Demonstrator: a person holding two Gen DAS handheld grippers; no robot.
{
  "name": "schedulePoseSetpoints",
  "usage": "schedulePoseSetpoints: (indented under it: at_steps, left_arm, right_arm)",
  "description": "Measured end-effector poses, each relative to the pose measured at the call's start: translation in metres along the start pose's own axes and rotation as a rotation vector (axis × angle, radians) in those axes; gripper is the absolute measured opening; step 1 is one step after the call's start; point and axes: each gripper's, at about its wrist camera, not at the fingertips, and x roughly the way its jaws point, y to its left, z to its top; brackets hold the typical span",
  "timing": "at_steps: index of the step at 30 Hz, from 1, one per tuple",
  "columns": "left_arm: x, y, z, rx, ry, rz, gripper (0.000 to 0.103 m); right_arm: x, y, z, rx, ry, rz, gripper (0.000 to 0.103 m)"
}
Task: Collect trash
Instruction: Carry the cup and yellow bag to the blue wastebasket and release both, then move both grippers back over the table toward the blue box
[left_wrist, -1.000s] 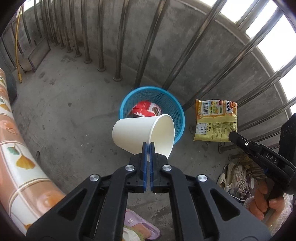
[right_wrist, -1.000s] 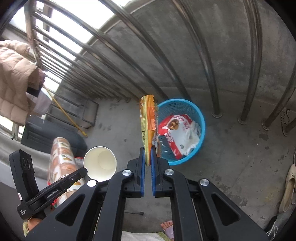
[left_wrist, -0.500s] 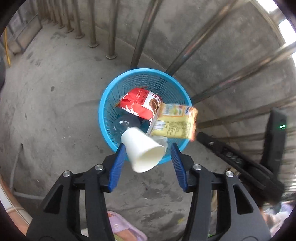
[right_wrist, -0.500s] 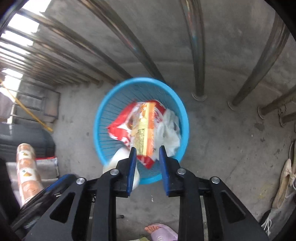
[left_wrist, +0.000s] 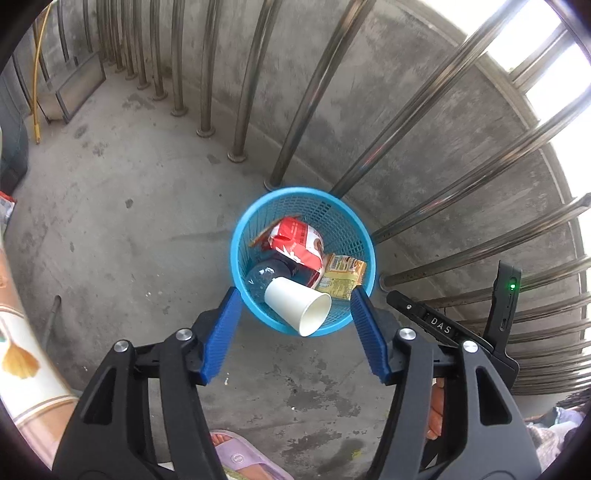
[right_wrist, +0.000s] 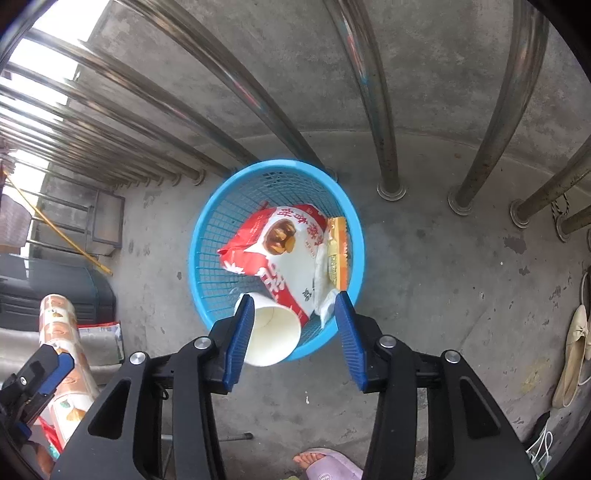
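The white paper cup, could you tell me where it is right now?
In the left wrist view the paper cup lies tipped in the blue basket, beside the red bag.

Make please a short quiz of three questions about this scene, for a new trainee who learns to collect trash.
1. True or false: the white paper cup lies on its side in the blue basket.
2. Which item lies against the basket wall next to the red snack bag? A) yellow packet B) green bottle C) newspaper
3. Does the left tool or the right tool grip anything?

Key
1. True; its open mouth points over the near rim.
2. A.
3. No. The jaws of both are opening, and the pads touch nothing; the trash lies below in the basket.
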Motion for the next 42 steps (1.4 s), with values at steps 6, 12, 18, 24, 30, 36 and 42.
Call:
schedulePoseSetpoints:
  at_steps: [6,12,18,24,30,36,42]
  left_arm:
    - [-0.087,0.017,-0.028,0.051,-0.142,0.038,0.067]
    - [-0.186,0.055,-0.083,0.027,-0.318,0.098,0.077]
    - [-0.262,0.108,-0.157,-0.056,-0.45,0.171,0.083]
    - [-0.308,0.176,-0.239,-0.216,-0.508,0.281,0.084]
    - [-0.336,0.237,-0.309,-0.415,-0.568,0.315,0.084]
    - [-0.342,0.275,-0.358,-0.571,-0.618,0.299,0.084]
    - [-0.35,0.302,-0.383,-0.659,-0.685,0.241,0.084]
  right_arm:
    - [-0.053,0.035,-0.023,-0.133,-0.061,0.066,0.064]
    - [-0.102,0.094,-0.049,-0.312,-0.086,0.13,0.07]
    - [-0.136,0.162,-0.083,-0.485,-0.071,0.257,0.071]
    - [-0.162,0.24,-0.138,-0.719,-0.03,0.347,0.071]
    - [-0.179,0.326,-0.21,-0.968,0.071,0.487,0.073]
    - [-0.169,0.425,-0.296,-1.15,0.258,0.603,0.073]
    - [-0.126,0.513,-0.383,-1.266,0.446,0.572,0.073]
